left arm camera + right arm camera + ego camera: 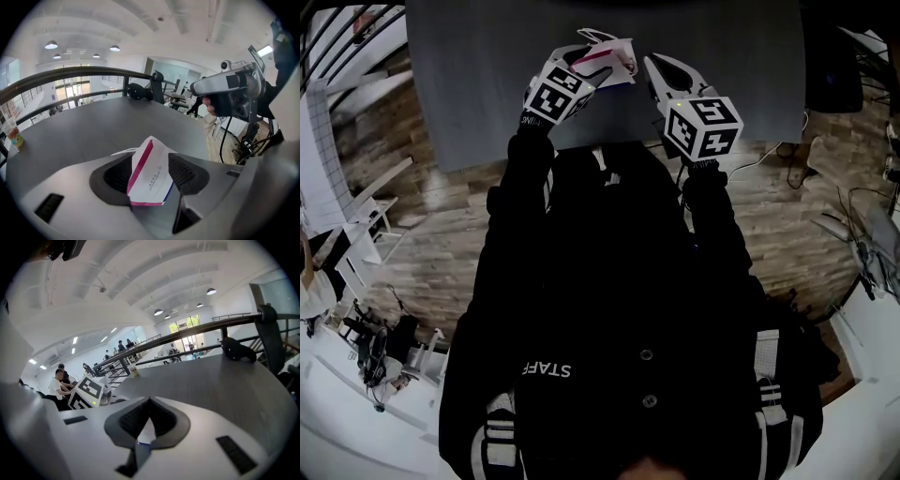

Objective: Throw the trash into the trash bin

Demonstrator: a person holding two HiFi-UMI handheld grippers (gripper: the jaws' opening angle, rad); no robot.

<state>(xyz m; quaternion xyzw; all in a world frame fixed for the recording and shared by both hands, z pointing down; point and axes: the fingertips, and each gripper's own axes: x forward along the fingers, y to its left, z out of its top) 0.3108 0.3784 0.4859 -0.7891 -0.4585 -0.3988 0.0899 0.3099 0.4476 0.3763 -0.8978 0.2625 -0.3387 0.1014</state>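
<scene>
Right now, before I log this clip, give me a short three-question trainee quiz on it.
1. True or false: the left tool is shut and empty.
2. What stands between its jaws? A) a bottle B) a white packet with a pink edge C) a can
3. Which tool has its jaws together?
Key: 1 false; 2 B; 3 the right tool, on a white scrap.

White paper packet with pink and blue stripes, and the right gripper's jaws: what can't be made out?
White paper packet: print too small to read, left gripper view.
Right gripper: white blue-edged sliver behind its closed tips; gripped or loose, the jaws hide it, right gripper view.
Grey table: near edge hidden by the person's black jacket, head view.
</scene>
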